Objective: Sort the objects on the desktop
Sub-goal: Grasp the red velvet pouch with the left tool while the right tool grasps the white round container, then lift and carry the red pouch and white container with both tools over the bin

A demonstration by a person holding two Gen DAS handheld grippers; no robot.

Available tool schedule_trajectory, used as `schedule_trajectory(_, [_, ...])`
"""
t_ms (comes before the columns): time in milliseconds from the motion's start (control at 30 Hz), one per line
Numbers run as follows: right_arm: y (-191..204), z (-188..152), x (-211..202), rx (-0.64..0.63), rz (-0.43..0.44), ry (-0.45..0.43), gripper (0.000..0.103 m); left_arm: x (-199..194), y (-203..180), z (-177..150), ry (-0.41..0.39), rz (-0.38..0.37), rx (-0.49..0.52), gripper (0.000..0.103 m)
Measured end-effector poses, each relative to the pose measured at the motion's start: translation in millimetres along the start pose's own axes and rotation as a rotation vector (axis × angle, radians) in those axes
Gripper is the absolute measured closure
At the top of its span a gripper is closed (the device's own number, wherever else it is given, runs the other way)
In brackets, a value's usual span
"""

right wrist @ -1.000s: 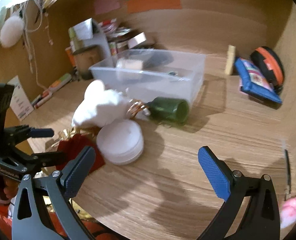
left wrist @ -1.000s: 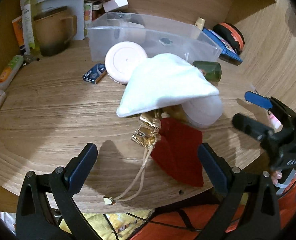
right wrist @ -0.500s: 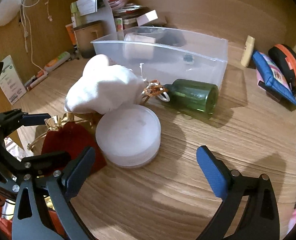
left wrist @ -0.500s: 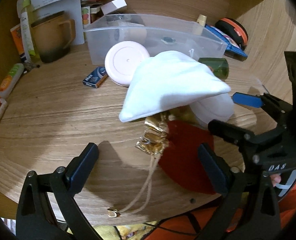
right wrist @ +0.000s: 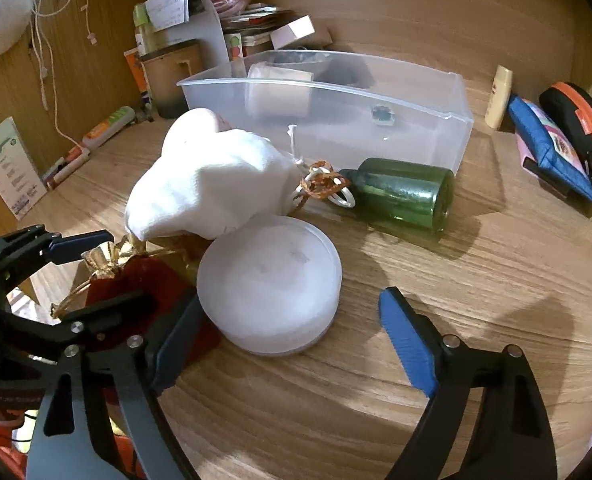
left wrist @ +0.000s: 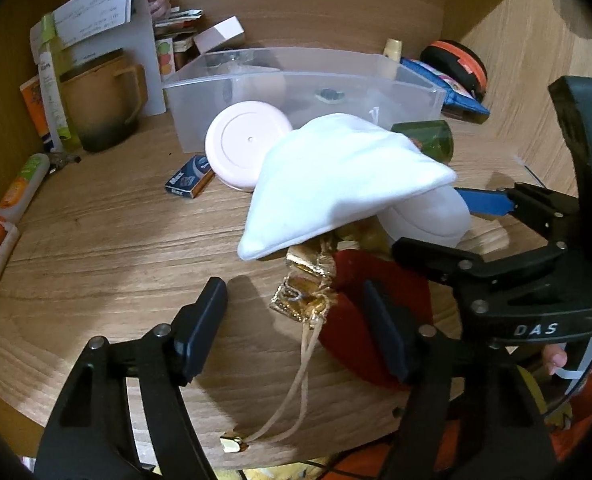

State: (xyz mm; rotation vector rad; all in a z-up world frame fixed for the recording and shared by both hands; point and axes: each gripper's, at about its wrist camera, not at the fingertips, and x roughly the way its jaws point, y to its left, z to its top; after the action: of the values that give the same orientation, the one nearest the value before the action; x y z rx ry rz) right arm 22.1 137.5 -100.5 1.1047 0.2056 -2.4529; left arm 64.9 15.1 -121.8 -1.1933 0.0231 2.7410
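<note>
A red pouch with a gold drawstring top lies near the desk's front edge, under a white cloth bag. My left gripper is open, its fingers either side of the gold top. A white round container sits beside the pouch. My right gripper is open, its fingers either side of that container. A green glass bottle lies on its side behind it. A clear plastic bin stands further back.
A pink round lid and a small blue box lie left of the bin. A brown mug, papers and tubes crowd the back left. A blue pouch and an orange-black case sit at right.
Both grippers have moved forward and lower. The left now straddles the pouch's gold top; the right now straddles the white round container. Nothing has been taken hold of.
</note>
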Motion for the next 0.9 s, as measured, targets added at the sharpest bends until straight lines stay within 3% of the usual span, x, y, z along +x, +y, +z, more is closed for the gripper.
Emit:
schedule_trajectory(133, [0.9,-1.1,0.7,0.001,-0.008,-0.015,0.018,-0.4,-2.6,-0.3,-0.016,-0.011,0.01,0.05])
schedule_trajectory(233, [0.8,-1.2,-0.7,0.006,-0.006,-0.027,0.028,-1.1,0.0,1.4,-0.017,-0.027,-0.004,0.064])
schedule_trajectory(267, [0.6,-0.7,-1.3,0.007,0.0,-0.032,0.038,-1.0,2.2,2.1,-0.017,-0.036,-0.014,0.065])
schedule_trajectory(300, [0.5,-0.4,-1.6,0.007,-0.002,-0.033,0.04,-1.1,4.5,2.5,-0.018,-0.046,-0.027,0.066])
schedule_trajectory(567, [-9.8,-3.4,-7.1,0.053,-0.007,-0.036,0.04,-4.6,16.8,0.2,-0.02,-0.079,-0.092,0.073])
schedule_trajectory(900, [-42.6,-7.6,-25.2,0.167,0.011,-0.068,0.04,-27.7,33.2,2.5,-0.063,-0.055,-0.128,0.075])
